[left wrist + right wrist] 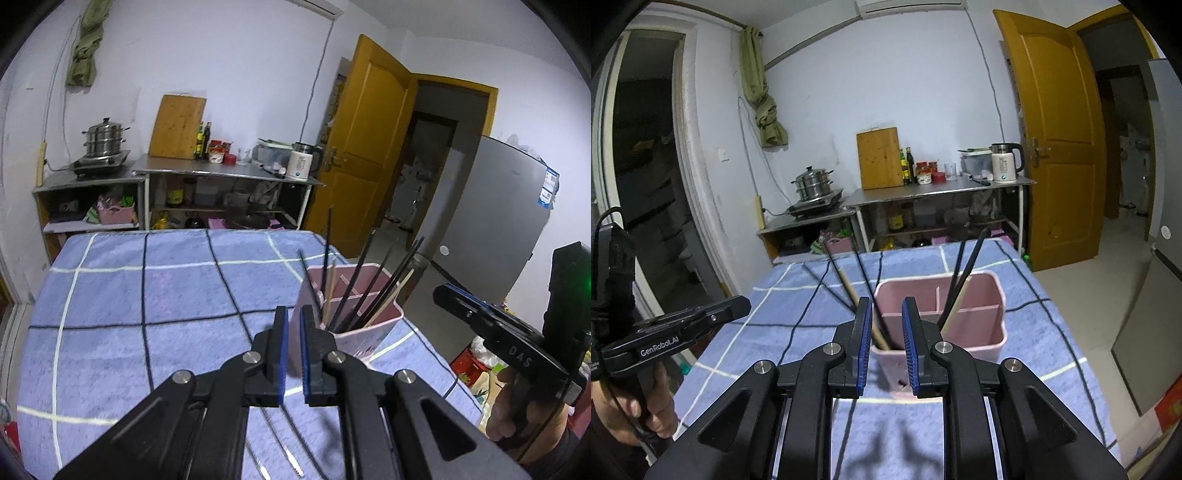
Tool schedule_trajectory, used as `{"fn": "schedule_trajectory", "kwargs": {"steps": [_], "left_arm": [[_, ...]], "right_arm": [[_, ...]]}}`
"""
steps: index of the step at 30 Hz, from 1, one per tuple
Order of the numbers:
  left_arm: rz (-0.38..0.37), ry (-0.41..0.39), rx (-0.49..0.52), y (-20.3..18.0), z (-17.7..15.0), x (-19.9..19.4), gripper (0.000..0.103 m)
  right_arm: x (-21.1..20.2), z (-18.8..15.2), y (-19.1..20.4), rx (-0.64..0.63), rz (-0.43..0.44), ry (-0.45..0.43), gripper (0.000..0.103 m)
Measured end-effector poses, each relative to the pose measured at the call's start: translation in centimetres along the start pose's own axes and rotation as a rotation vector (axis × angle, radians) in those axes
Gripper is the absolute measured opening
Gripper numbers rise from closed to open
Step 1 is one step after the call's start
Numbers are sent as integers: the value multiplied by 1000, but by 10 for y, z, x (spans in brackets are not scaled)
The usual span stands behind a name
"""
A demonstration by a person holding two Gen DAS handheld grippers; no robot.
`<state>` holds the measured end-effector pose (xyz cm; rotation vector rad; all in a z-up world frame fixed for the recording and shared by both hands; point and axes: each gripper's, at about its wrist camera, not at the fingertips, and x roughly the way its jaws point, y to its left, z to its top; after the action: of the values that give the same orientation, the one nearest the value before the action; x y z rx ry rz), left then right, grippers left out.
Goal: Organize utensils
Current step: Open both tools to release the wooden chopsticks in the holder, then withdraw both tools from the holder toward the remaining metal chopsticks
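Utensils: chopsticks (964, 273), dark and pale, stood leaning in the pink holder (991, 321) on the blue checked cloth (798, 295) covering the table. Holder was divided into compartments; sticks spread across at least two.

Left gripper (291, 343): jaws nearly together, nothing between the pads, hovering just beside the holder's near left corner. Right gripper (884, 332): jaws parted, nothing held, pointed at the holder's near wall, apparently short of it.

Thin long pieces (280, 443) lay on the cloth under the left gripper, one with a serrated edge. Couldn't tell what they were.

Read: both hands empty, so between picks, most sticks already stowed. Next move probably calls for dropping a gripper to those flat pieces, opening wide enough and pinching low against the soft cloth, then lifting clear of the leaning sticks before dropping in.
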<state>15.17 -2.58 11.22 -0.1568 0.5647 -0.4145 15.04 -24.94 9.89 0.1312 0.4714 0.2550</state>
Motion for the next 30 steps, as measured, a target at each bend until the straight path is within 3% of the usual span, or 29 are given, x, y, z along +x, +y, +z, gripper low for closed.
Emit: {"fn": "schedule_trajectory", "kwargs": {"steps": [16,20,30], "left_arm": [[74,115,-72,31,-63,15,8],[94,144,-101,40,-73,31,24],[110,243,-139,53,-93,80,24]], "right_arm": [[25,-52,23,-6,55,122,17],[33,-59,24,-12,64,150,17],[65,-81,27,-14,82,236,17]]}}
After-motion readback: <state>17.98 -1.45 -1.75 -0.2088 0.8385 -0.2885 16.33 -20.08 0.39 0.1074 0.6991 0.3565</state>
